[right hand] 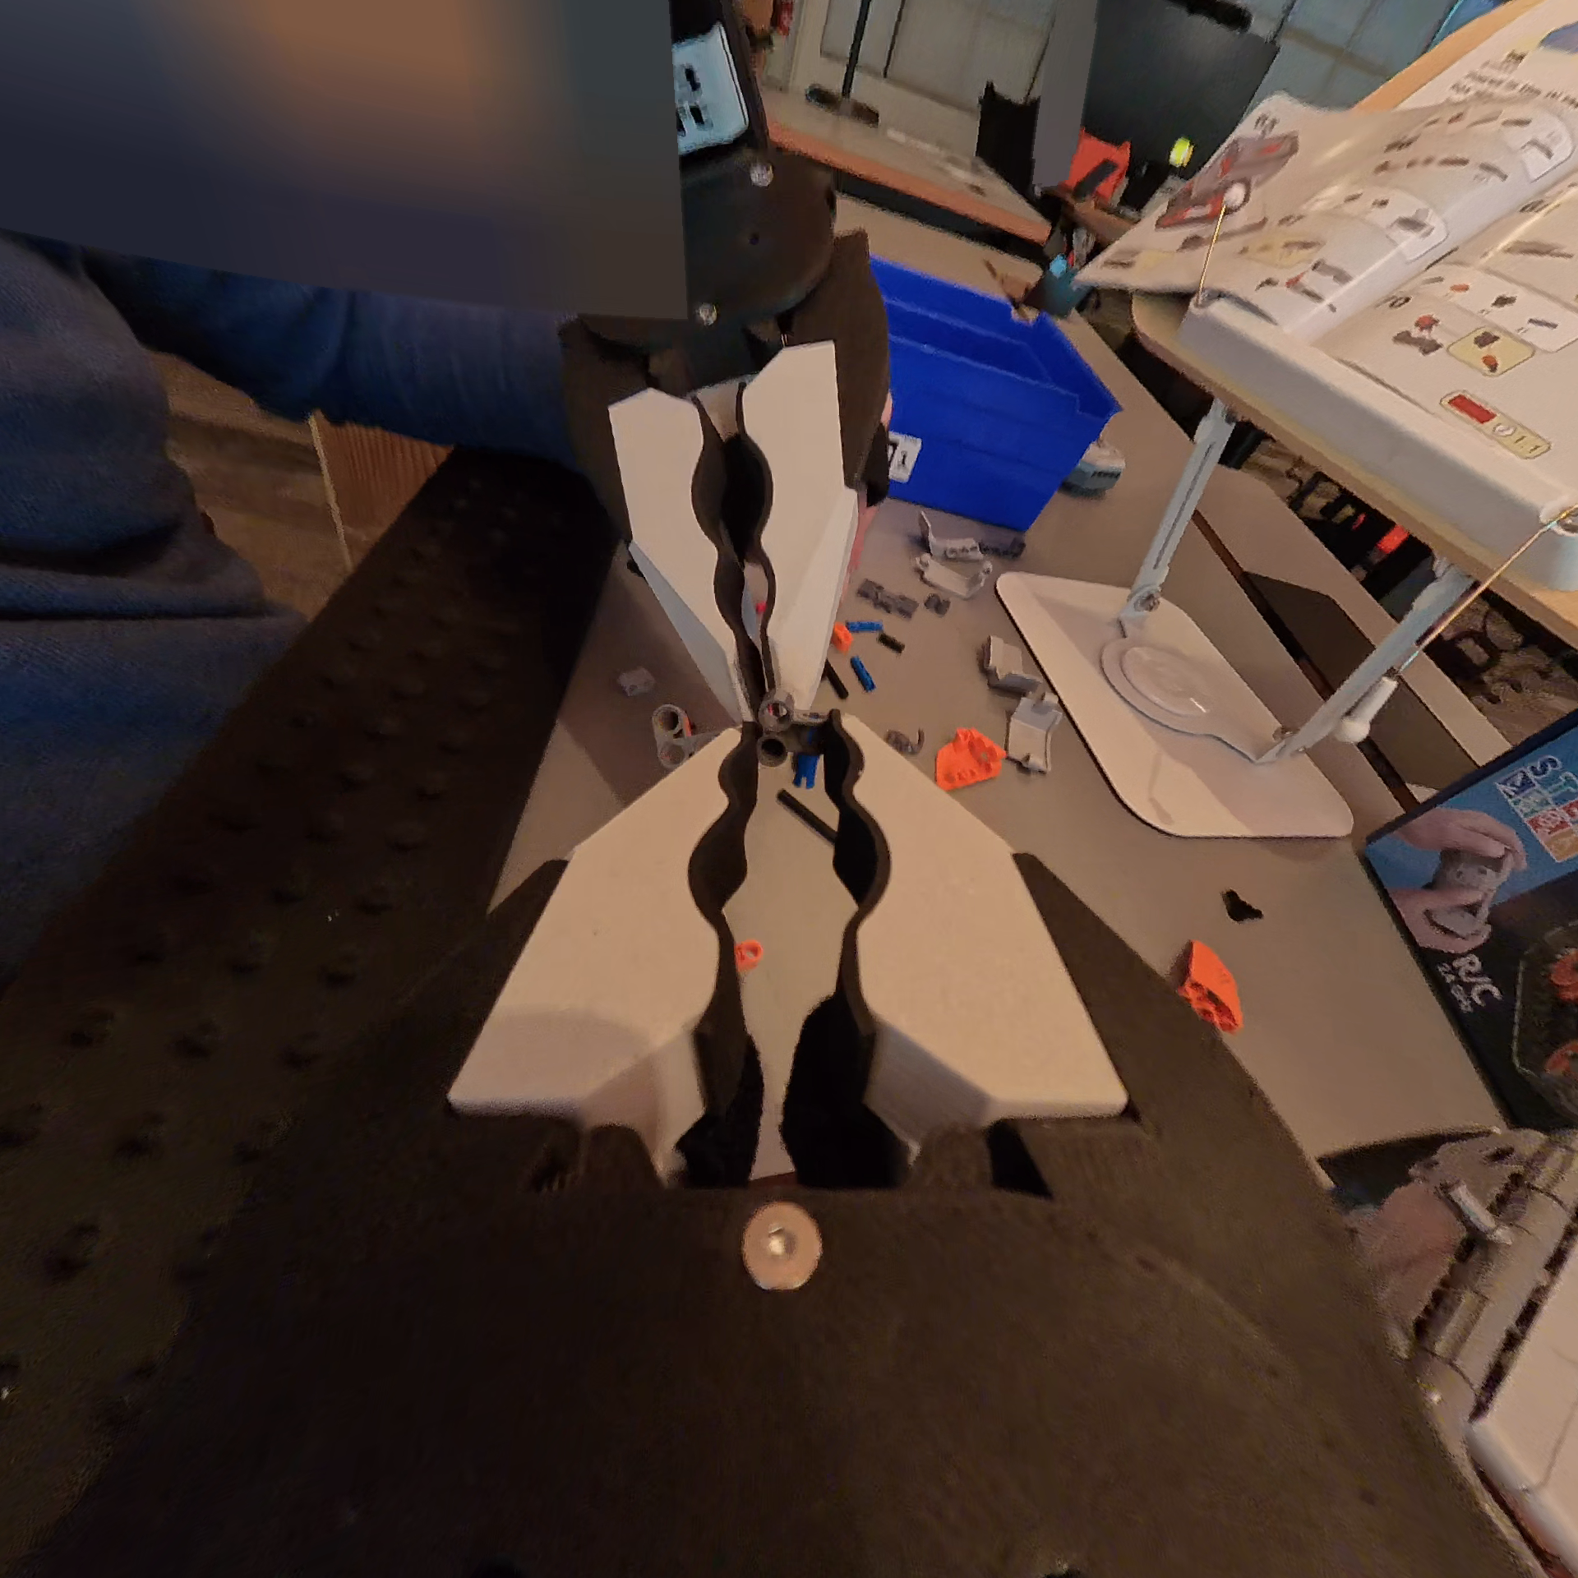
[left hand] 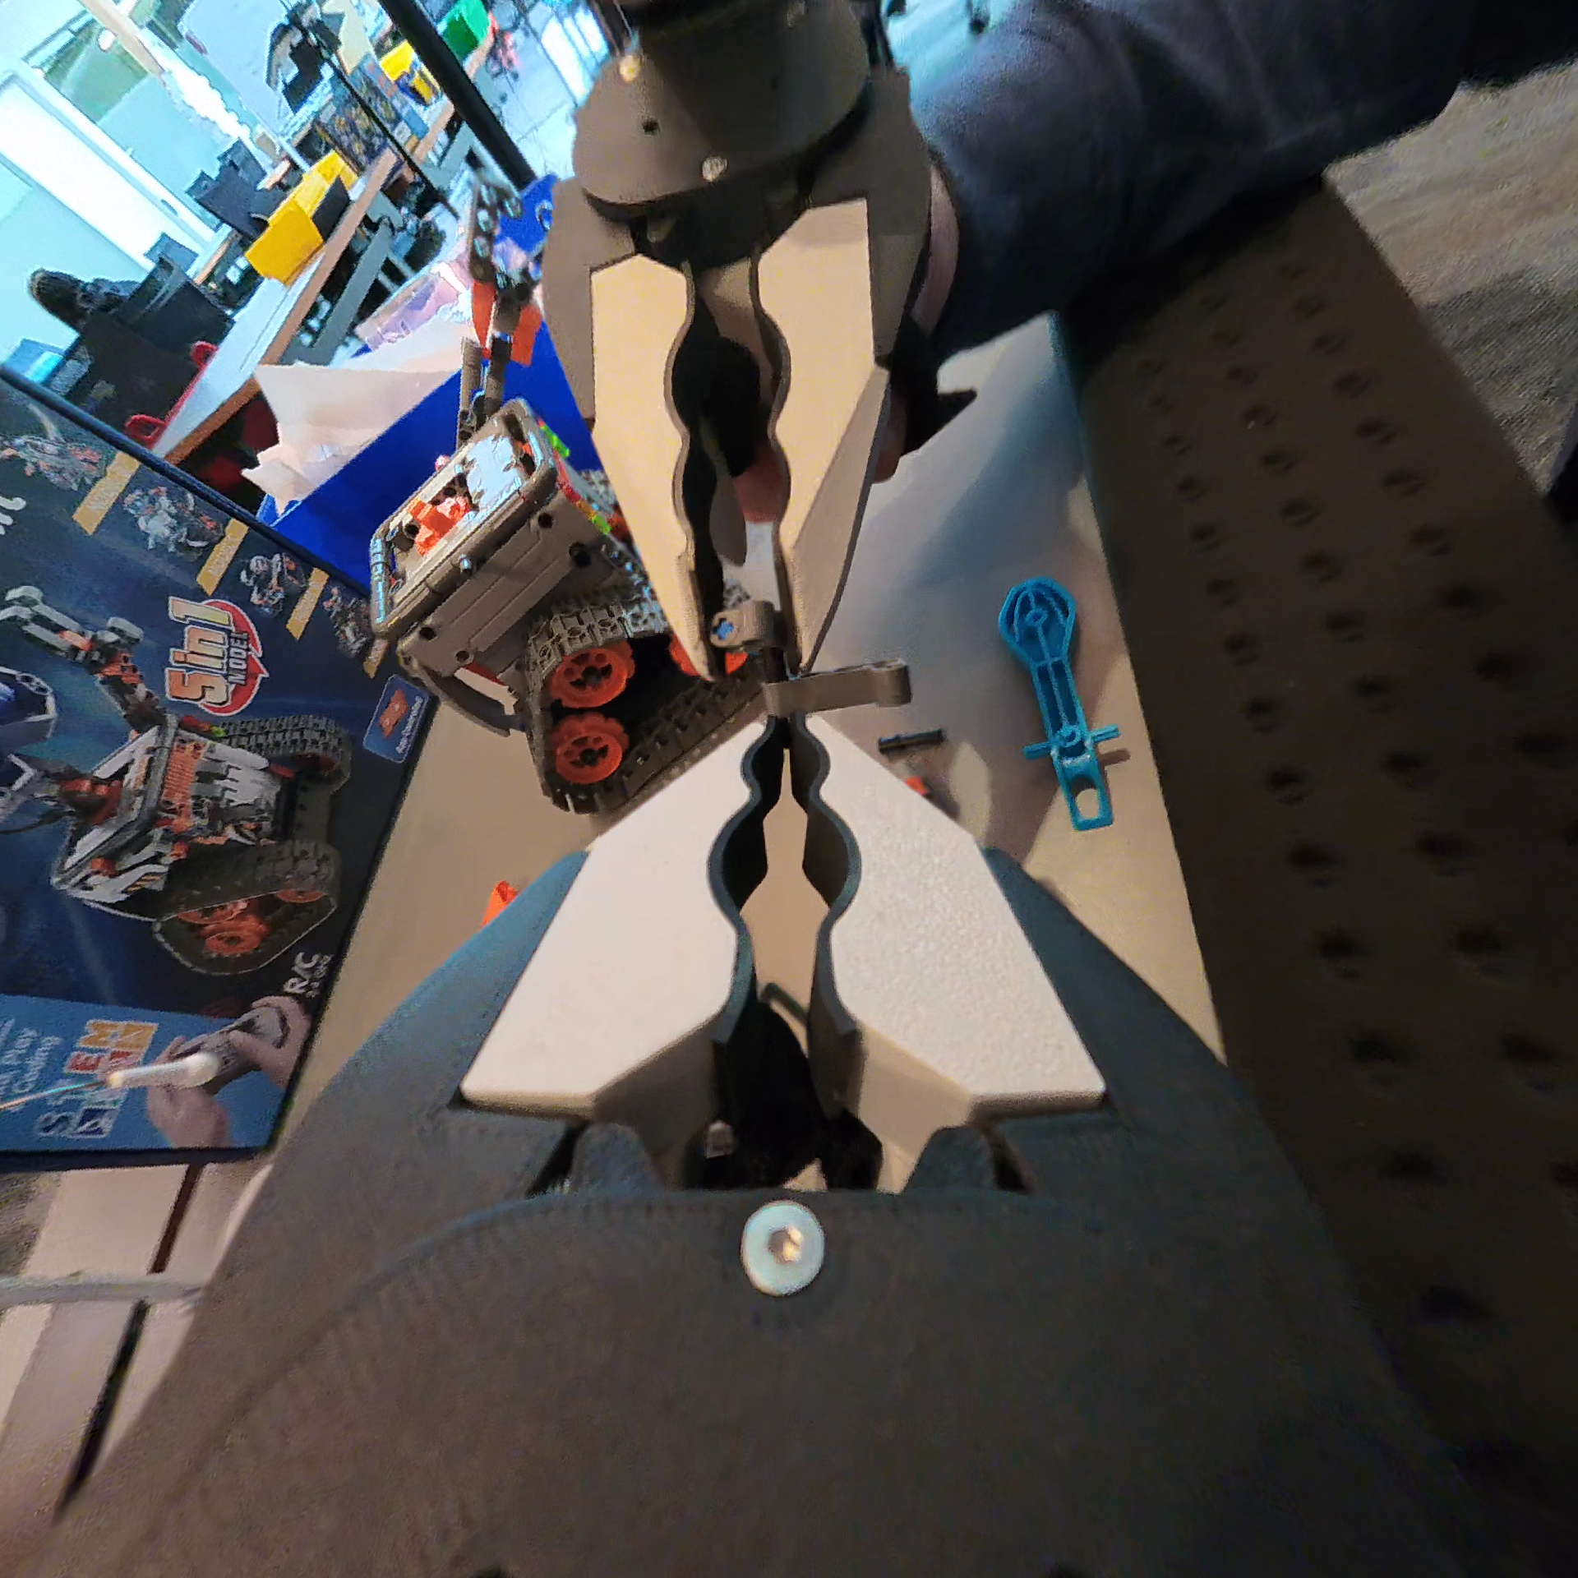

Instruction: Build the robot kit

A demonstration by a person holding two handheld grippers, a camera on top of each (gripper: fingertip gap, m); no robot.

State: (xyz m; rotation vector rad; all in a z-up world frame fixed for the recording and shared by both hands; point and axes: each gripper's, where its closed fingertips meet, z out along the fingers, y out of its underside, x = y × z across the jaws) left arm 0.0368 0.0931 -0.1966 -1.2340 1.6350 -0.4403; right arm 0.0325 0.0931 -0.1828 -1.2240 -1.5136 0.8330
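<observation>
both tongs (left hand: pixel 787 717) (right hand: pixel 790 726) pinch small grey connectors (left hand: pixel 841 686), contact mostly hidden

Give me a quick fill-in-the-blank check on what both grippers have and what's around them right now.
1. The left gripper is shut on a flat ___ beam.
2. The right gripper is pinching a small grey connector with a ___ pin.
3. The tracked vehicle has ___ wheels.
4. The loose tool on the table is ___.

Missing words: grey; blue; orange; blue
</observation>
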